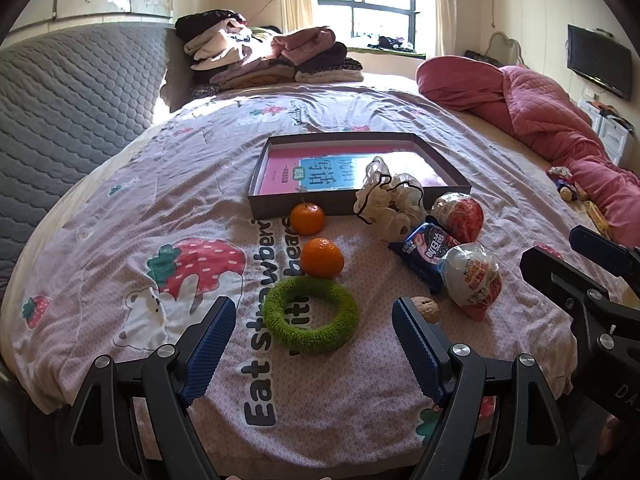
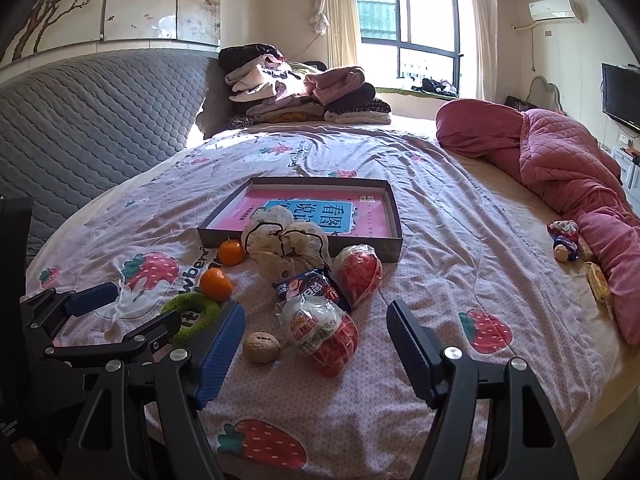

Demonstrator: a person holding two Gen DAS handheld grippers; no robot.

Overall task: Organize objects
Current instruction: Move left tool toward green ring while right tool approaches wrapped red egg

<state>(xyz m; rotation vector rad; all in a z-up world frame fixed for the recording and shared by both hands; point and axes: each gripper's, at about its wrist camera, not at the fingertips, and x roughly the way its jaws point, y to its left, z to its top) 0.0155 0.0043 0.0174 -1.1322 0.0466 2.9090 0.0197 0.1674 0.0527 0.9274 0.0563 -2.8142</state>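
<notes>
On the bed a shallow grey box holds a pink and blue book. In front lie two tangerines, a green fuzzy ring, a white drawstring pouch, a dark snack packet, two wrapped eggs and a walnut. My left gripper is open and empty, just short of the ring. My right gripper is open and empty, near the closer egg and walnut.
The strawberry-print bedsheet covers the bed. Folded clothes are stacked at the back. A pink quilt lies on the right with small snacks beside it. A grey padded headboard is on the left.
</notes>
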